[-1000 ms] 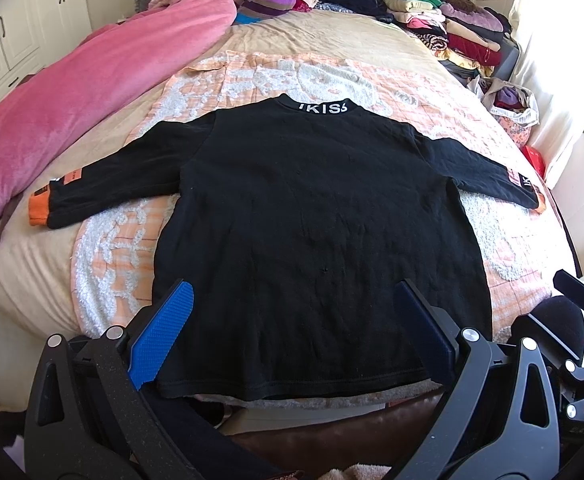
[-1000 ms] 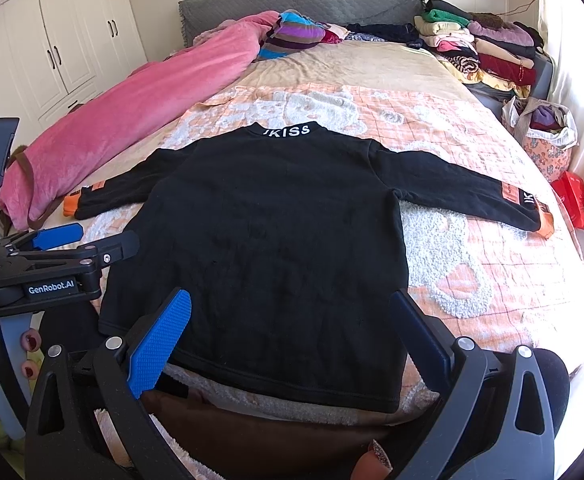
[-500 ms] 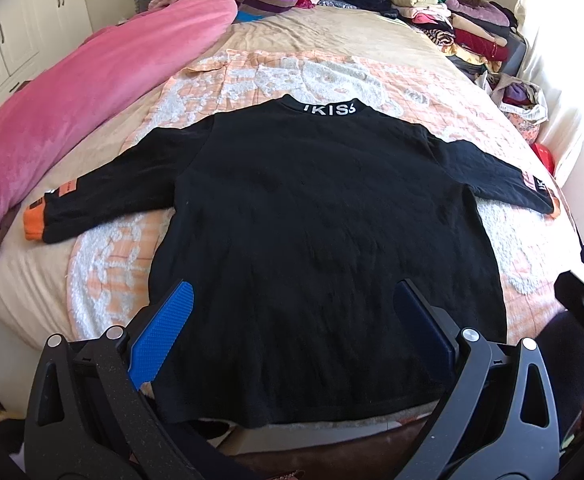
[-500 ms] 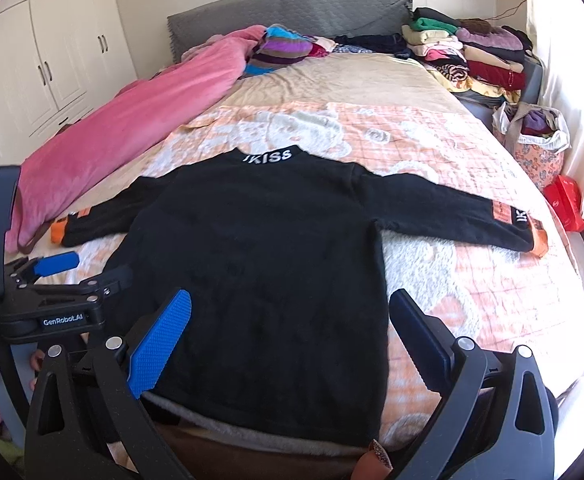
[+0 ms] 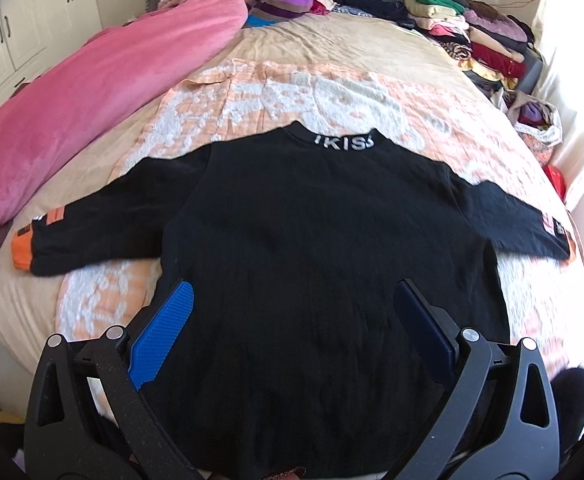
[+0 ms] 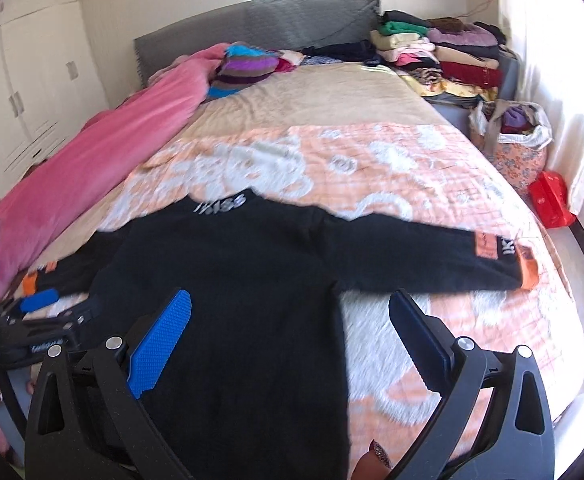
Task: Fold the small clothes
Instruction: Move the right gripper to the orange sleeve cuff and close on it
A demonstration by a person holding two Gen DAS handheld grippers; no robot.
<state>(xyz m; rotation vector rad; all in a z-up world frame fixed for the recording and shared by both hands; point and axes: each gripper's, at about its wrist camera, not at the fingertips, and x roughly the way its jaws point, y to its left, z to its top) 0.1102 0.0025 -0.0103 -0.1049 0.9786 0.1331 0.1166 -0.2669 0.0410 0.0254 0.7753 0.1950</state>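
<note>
A black sweater (image 5: 312, 240) lay flat on the bed (image 5: 332, 52), on an orange blanket (image 5: 276, 92), with both sleeves stretched out to the sides and the collar pointing to the headboard (image 6: 260, 20). The left gripper (image 5: 292, 320) hung over the lower part of the sweater, its fingers spread and holding nothing. The right gripper (image 6: 288, 332) hung over the sweater's right edge, fingers also spread wide and empty. A pink quilt (image 5: 92, 92) lay along the left side.

A pink duvet (image 5: 92, 92) lies along the bed (image 5: 332, 52); folded clothes (image 6: 444, 52) are stacked far right.
</note>
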